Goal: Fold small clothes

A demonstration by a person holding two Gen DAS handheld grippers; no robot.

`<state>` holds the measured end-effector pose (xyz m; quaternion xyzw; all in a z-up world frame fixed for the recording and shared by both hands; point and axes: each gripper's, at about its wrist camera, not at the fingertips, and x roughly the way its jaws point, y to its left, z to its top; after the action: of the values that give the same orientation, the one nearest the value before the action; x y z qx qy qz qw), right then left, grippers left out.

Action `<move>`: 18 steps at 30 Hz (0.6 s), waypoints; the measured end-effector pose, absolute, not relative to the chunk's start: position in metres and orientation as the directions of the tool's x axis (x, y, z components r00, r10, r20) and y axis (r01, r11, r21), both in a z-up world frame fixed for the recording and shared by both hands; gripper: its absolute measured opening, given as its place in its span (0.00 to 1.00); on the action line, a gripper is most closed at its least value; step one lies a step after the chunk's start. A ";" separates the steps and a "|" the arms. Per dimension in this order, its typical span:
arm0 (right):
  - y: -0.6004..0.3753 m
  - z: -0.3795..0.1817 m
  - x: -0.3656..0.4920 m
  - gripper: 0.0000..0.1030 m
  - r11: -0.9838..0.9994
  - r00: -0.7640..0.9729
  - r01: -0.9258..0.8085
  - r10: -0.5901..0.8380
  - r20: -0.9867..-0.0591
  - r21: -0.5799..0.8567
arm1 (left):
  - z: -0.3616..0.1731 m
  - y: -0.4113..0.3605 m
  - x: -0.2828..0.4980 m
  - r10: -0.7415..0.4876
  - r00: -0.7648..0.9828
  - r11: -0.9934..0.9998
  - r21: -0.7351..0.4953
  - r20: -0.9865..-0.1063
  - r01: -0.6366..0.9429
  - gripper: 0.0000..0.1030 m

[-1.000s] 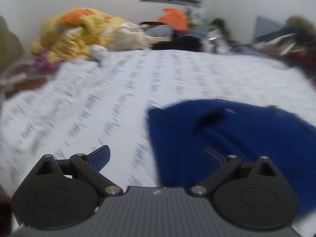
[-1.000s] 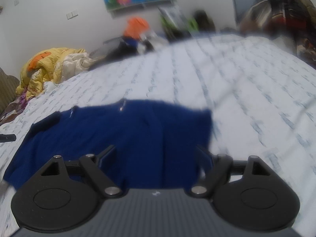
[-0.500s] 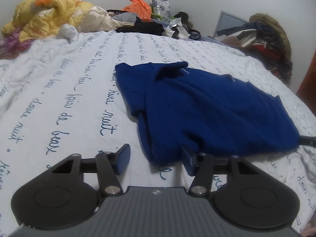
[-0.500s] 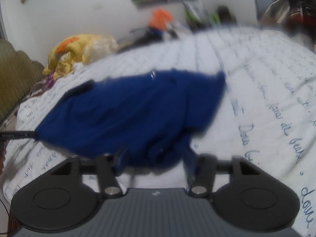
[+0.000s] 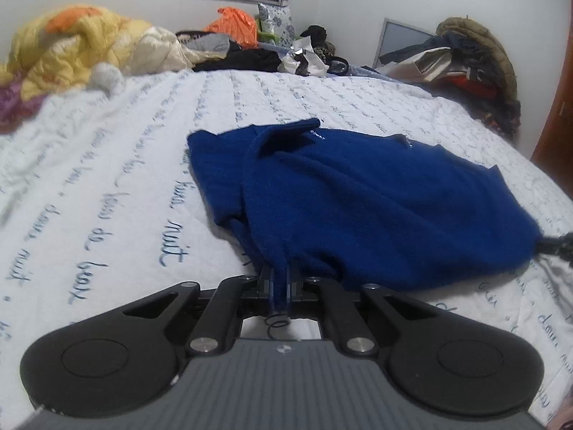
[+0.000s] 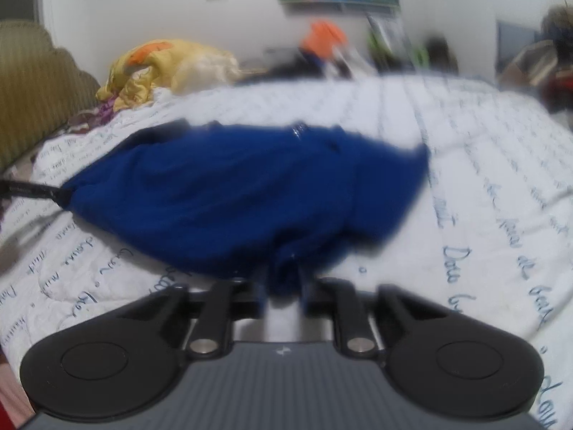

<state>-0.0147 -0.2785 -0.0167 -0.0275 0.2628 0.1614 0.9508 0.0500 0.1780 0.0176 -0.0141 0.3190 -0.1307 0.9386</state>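
Note:
A dark blue knit garment (image 5: pixel 376 197) lies spread on the white bedsheet with blue script (image 5: pixel 107 179). My left gripper (image 5: pixel 281 276) is shut on the garment's near left corner, and a thin fold of blue cloth is pinched between its pads. In the right wrist view the same garment (image 6: pixel 232 197) is blurred. The jaws of my right gripper (image 6: pixel 283 283) are closing, with a bunch of the near right corner pressed between them. Each gripper's black tip also shows at the other view's edge, on the garment's far corner.
A yellow quilt pile (image 5: pixel 71 50) lies at the bed's far left. An orange bag (image 5: pixel 234 23) and dark clothes sit along the far edge. More heaped clothes (image 5: pixel 465 57) stand at the far right. An olive padded headboard (image 6: pixel 32 82) rises on the left.
Both grippers have moved in and down to the garment's near edge. Both have gone from wide open to closed on the cloth. The corners now bunch up at the jaws.

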 end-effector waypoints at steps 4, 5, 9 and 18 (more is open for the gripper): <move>-0.288 0.001 -0.031 0.10 0.957 0.835 -0.287 0.273 -0.477 0.046 | 0.027 0.195 0.040 -0.241 0.783 0.970 -0.117 -0.573 0.213 0.06; -0.292 0.004 -0.033 0.05 0.959 0.832 -0.278 0.271 -0.484 0.058 | 0.028 0.200 0.039 -0.240 0.782 0.970 -0.121 -0.575 0.209 0.06; -0.307 0.006 -0.034 0.05 0.973 0.801 -0.230 0.210 -0.561 0.037 | 0.020 0.204 0.037 -0.225 0.763 0.972 -0.088 -0.606 0.217 0.06; -0.315 0.000 -0.014 0.10 0.953 0.790 -0.226 0.300 -0.535 0.200 | 0.014 0.213 0.040 -0.196 0.759 0.981 -0.127 -0.621 0.149 0.21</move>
<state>-0.0144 -0.3151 0.0000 0.0629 0.2926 0.1394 0.9439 0.0400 0.2126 0.0135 -0.0348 0.3345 -0.0921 0.9372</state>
